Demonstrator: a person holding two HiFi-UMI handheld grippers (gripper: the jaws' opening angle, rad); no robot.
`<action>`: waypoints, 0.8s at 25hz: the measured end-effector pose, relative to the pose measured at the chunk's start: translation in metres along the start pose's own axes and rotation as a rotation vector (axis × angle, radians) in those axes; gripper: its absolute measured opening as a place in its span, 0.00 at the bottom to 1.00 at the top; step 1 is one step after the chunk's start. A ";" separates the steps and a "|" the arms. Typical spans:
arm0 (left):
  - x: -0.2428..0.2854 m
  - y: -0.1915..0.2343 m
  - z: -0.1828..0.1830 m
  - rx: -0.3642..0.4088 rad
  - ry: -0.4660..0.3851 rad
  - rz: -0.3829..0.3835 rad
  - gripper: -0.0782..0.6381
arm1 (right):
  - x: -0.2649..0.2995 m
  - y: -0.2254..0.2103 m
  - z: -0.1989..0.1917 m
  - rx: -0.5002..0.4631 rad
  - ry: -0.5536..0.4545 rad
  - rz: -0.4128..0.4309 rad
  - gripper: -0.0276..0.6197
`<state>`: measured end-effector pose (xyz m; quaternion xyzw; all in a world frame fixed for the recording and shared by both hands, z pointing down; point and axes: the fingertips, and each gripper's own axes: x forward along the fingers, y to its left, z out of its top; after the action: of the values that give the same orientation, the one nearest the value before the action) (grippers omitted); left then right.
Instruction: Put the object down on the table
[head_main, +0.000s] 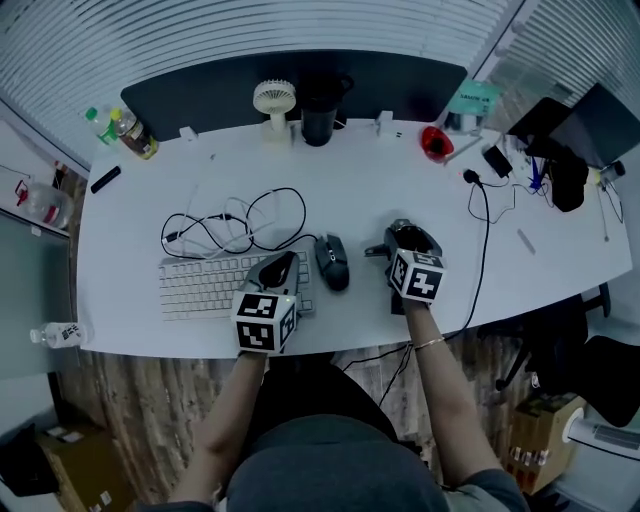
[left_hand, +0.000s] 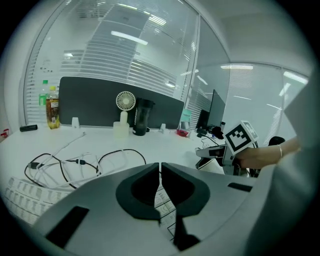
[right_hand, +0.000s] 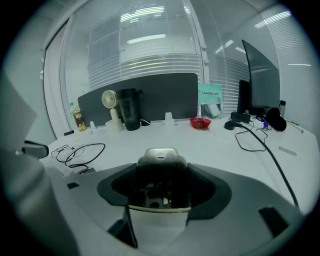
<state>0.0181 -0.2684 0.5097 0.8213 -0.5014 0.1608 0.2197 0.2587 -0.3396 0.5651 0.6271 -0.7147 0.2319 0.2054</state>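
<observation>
At a white desk (head_main: 380, 180), the right gripper (head_main: 410, 245) is clamped on a dark object with a metal end (right_hand: 160, 156), possibly a stapler, though we cannot say for sure. The jaws stand wide and press on both of its sides. From the head view, the object sits out in front of the person, to the right of a black mouse (head_main: 332, 262) and near the desk's front edge. We cannot tell whether its underside is touching the desk or hanging just above it.

The left gripper (left_hand: 160, 172) is closed with nothing in it, its two jaws almost meeting. It hangs over the right end of a white keyboard (head_main: 200, 285), near a tangle of cables (head_main: 230, 225).

We judge the task well along but unfinished. The object has been brought low over a bare stretch of desk, yet it is firmly gripped. What is left is to rest it on the surface, open the jaws and draw the gripper away.
</observation>
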 end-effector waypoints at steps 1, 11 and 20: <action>-0.001 0.003 -0.001 -0.005 0.000 0.008 0.15 | 0.003 0.002 -0.001 -0.009 0.007 0.001 0.49; -0.008 0.023 -0.004 -0.040 -0.002 0.046 0.15 | 0.021 0.004 -0.011 -0.060 0.060 -0.033 0.49; -0.008 0.025 -0.005 -0.037 0.001 0.050 0.15 | 0.028 0.004 -0.015 -0.029 0.068 -0.030 0.50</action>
<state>-0.0080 -0.2704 0.5149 0.8042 -0.5247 0.1572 0.2309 0.2511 -0.3525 0.5935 0.6266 -0.7010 0.2398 0.2421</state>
